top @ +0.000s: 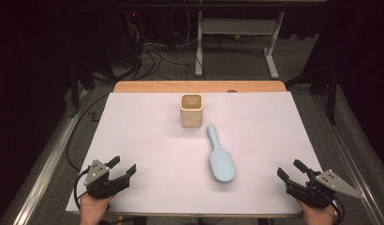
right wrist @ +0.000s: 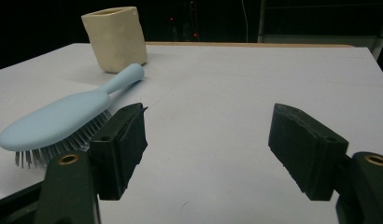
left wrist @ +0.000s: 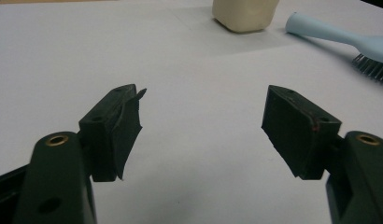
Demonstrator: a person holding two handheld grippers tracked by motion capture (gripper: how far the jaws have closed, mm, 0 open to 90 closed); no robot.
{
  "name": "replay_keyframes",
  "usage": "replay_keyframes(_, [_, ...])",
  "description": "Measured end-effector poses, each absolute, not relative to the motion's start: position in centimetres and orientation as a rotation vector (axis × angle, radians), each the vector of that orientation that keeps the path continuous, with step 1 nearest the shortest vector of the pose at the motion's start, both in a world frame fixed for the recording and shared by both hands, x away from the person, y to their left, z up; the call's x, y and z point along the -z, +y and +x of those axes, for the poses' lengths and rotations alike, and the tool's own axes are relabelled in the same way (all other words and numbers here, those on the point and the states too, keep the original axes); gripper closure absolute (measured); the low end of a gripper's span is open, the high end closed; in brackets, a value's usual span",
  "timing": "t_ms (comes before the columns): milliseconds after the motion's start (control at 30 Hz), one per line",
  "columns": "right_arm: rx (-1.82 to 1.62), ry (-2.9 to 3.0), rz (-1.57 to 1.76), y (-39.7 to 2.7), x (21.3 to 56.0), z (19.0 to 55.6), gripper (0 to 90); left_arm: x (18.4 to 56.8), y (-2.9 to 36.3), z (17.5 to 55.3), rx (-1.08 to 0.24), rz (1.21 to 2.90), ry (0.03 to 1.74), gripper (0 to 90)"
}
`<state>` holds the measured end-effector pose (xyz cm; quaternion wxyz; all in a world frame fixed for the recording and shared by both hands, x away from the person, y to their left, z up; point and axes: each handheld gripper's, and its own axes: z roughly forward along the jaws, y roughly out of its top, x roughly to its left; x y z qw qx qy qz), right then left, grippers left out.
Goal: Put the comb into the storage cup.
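Observation:
A light blue hairbrush (top: 220,159) lies bristles down in the middle of the white table (top: 148,136), its handle pointing toward a cream square cup (top: 191,110) that stands upright just behind it. My left gripper (top: 122,168) rests at the front left corner, open, with nothing between its jaws. At the front right corner my right gripper (top: 290,170) is open too and holds nothing. In the left gripper view (left wrist: 203,112) the cup (left wrist: 244,14) and the brush (left wrist: 343,42) sit far ahead to the right. The right gripper view (right wrist: 208,135) has the brush (right wrist: 63,119) close on its left and the cup (right wrist: 116,37) beyond.
The white sheet covers a wooden tabletop whose far edge (top: 199,86) shows as a brown strip. Beyond it are cables (top: 152,56) on the floor and the legs of a white desk frame (top: 237,47). A dark cable (top: 73,140) runs along the table's left side.

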<state>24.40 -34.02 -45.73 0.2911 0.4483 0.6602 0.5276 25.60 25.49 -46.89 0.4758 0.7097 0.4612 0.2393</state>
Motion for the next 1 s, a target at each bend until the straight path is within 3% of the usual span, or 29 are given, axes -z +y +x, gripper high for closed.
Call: replay_keyframes(1000, [-1.44,1.785,1.141,-31.5,45.3,25.8,27.8,46.9,25.3,25.5,-0.564,1.734,1.116,28.8])
